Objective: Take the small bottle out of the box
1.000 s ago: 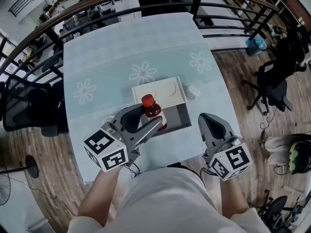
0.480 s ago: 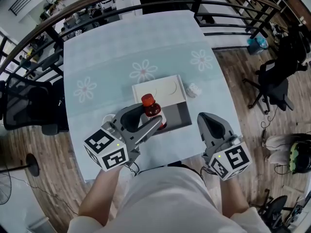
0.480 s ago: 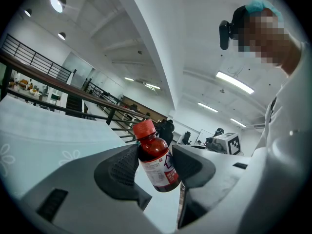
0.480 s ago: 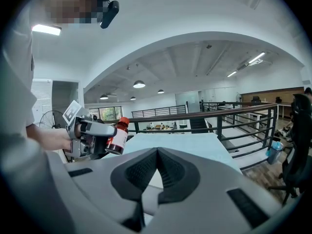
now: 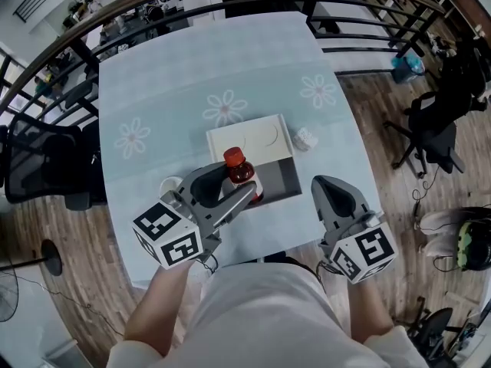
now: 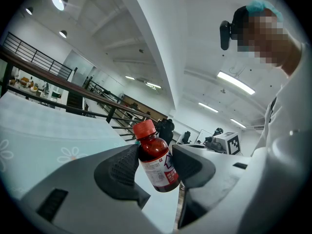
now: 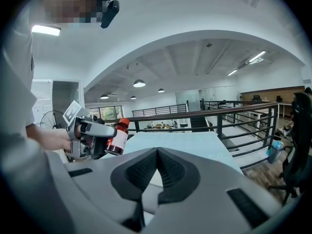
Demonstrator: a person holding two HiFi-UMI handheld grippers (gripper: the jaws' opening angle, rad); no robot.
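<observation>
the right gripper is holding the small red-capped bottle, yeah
Not the right one. The left gripper is holding the small red-capped bottle, its jaws closed on the bottle's sides, as the left gripper view shows. The right gripper has its jaws together with nothing between them.

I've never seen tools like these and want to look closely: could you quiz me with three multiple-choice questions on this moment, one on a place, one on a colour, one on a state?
1. Where is the small bottle?
A. On the floor
B. Between the jaws of the left gripper
C. On a chair

2. What colour is the bottle's cap?
A. Blue
B. Green
C. Red

3. How do the jaws of the right gripper stand?
A. Shut, with nothing between
B. Wide apart
C. Clamped on a cup

Answers: 1 B, its pads press the bottle's sides; 2 C, the cap shows plain red; 3 A, they meet on nothing.
</observation>
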